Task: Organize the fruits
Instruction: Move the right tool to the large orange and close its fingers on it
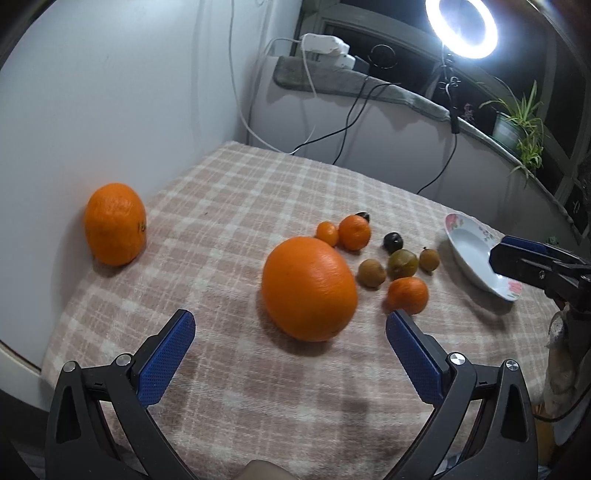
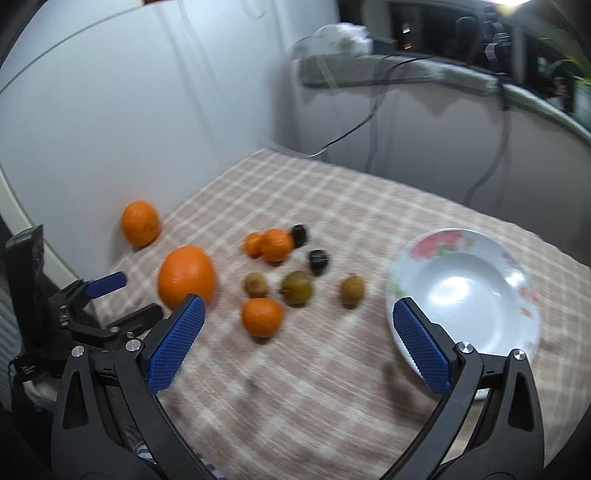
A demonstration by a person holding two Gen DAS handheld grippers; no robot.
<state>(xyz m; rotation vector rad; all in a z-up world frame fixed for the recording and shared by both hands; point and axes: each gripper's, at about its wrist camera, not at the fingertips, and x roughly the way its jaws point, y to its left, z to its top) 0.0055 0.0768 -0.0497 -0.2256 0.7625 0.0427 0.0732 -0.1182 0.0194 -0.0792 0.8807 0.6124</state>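
Observation:
A big orange (image 1: 309,288) (image 2: 186,277) lies on the checked cloth just ahead of my open, empty left gripper (image 1: 290,325). A second orange (image 1: 115,223) (image 2: 141,222) sits by the wall at the left. Three small mandarins (image 1: 407,294) (image 2: 261,316), three brown-green kiwis (image 1: 402,263) (image 2: 295,287) and two dark fruits (image 1: 392,242) (image 2: 318,261) cluster in the middle. A white flowered bowl (image 1: 476,254) (image 2: 461,291) stands empty at the right. My right gripper (image 2: 297,314) is open and empty, hovering near the bowl and the cluster. The right wrist view is motion-blurred.
The checked cloth (image 1: 258,192) covers the table, with a white wall at the left and cables (image 1: 351,122) hanging behind. A ring light (image 1: 461,27) and a potted plant (image 1: 517,122) stand on the ledge at the back right.

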